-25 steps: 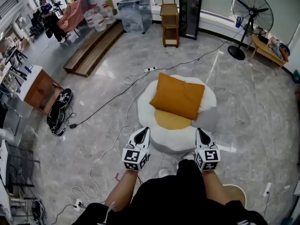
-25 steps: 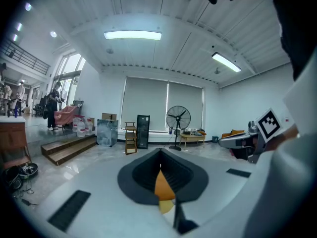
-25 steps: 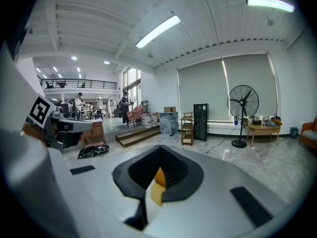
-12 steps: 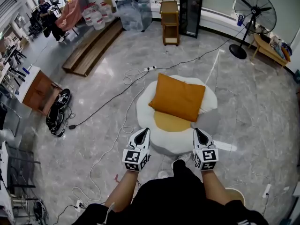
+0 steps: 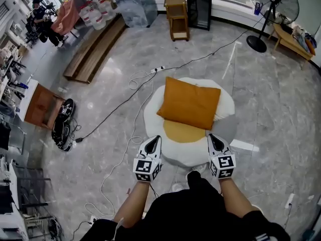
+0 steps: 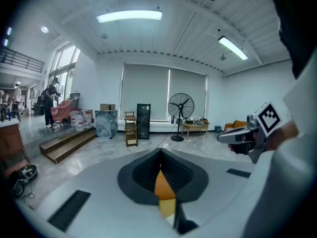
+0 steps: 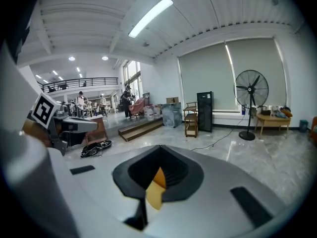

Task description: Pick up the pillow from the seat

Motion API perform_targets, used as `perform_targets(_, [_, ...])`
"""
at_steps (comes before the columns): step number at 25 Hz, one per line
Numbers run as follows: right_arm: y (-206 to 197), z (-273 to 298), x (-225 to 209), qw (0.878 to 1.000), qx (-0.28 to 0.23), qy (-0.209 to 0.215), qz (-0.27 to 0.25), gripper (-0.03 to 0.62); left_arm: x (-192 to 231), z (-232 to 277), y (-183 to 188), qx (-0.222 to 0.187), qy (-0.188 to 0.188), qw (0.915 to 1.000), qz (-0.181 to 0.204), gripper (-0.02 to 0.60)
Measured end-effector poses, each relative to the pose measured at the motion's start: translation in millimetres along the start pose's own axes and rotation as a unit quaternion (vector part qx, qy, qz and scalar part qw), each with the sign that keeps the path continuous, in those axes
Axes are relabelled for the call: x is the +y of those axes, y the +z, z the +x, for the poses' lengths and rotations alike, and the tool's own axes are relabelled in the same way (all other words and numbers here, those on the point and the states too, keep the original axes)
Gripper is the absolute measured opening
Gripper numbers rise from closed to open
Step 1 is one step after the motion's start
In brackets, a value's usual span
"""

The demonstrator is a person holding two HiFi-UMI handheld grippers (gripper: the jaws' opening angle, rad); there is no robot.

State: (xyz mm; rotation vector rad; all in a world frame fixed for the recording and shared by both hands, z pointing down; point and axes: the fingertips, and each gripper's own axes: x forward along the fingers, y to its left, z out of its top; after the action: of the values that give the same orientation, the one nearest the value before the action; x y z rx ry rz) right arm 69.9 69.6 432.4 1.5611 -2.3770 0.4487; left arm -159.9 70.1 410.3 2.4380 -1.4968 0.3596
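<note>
An orange pillow (image 5: pixel 189 102) lies flat on a white round floor seat (image 5: pixel 150 115) with a yellow middle. In the head view my left gripper (image 5: pixel 156 138) hangs shut at the seat's near left edge, short of the pillow. At the near right edge my right gripper (image 5: pixel 212 136) is also shut and holds nothing. Each gripper view looks along closed jaws, and only a sliver of orange pillow (image 6: pixel 163 185) and yellow shows in the gap. The right gripper (image 6: pixel 237 135) shows at the right of the left gripper view, and the left gripper (image 7: pixel 74 125) at the left of the right gripper view.
Cables and a power strip (image 5: pixel 159 70) trail over the marble floor left of the seat. Shoes (image 5: pixel 62 127) and a wooden box (image 5: pixel 40 104) stand at the left. A standing fan (image 5: pixel 271 9), a wooden shelf (image 5: pixel 176 9) and wooden steps (image 5: pixel 93 49) lie beyond. A person (image 5: pixel 40 14) is far back left.
The view has drawn a little nearer to the seat and the pillow. Both grippers stay shut and keep their places at the seat's near edge.
</note>
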Motion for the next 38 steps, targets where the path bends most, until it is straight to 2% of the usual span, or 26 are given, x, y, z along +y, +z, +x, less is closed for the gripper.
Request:
perform_targets(3, [1, 21, -14, 1.0, 0.01, 0.019, -0.016, 0.006, -3, 32, 4, 0.008, -0.001, 1.0, 0.002, 0.011])
perform_targets(10, [-10, 56, -50, 0.999, 0.021, 0.024, 0.014, 0.006, -5, 88, -11, 0.055, -0.006, 0.9983, 0.019, 0.011])
perform_targets(14, [-27, 73, -77, 0.998, 0.046, 0.009, 0.052, 0.006, 0, 114, -15, 0.073, -0.002, 0.9961, 0.049, 0.012])
perform_targets(23, [-44, 115, -107, 0.992, 0.068, -0.037, 0.103, 0.006, 34, 171, -34, 0.099, -0.023, 0.9941, 0.038, 0.012])
perform_targets(32, [-74, 170, -126, 0.989, 0.085, -0.062, 0.105, 0.006, 80, 229, -84, 0.145, -0.043, 0.988, 0.03, 0.012])
perform_targets(38, [-101, 193, -146, 0.986, 0.091, -0.075, 0.117, 0.006, 93, 270, -109, 0.16, -0.048, 0.9854, 0.031, 0.011])
